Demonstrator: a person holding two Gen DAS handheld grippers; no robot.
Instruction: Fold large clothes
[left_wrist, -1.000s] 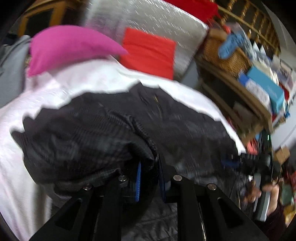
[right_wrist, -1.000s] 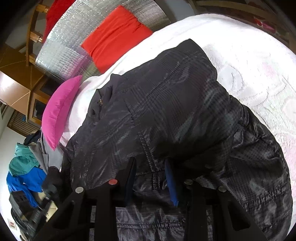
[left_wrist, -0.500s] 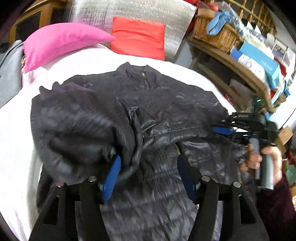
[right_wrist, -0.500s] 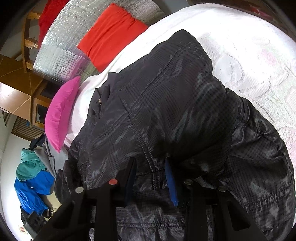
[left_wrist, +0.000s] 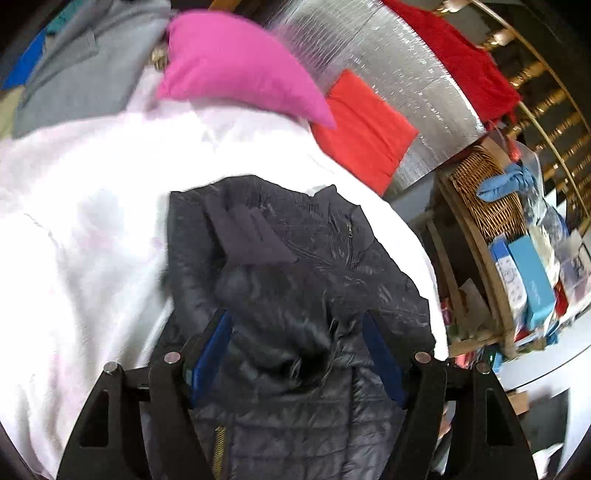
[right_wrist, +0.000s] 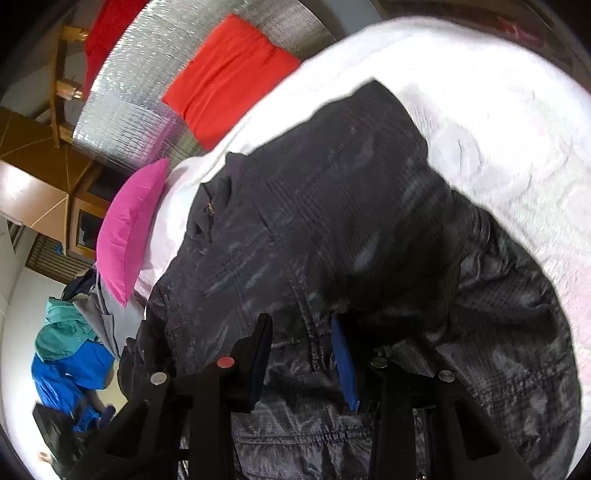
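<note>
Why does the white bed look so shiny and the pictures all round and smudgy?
Left wrist view: the white bedcover is overexposed, the black jacket motion-blurred. Right wrist view: the jacket is streaked, the bedcover glares. Both bend at the edges: fisheye lenses.

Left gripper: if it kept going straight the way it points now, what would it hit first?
Most likely the black jacket: its bunched folded part lies right ahead of the open left gripper, on the white bed. Depth is unclear through blur.
</note>
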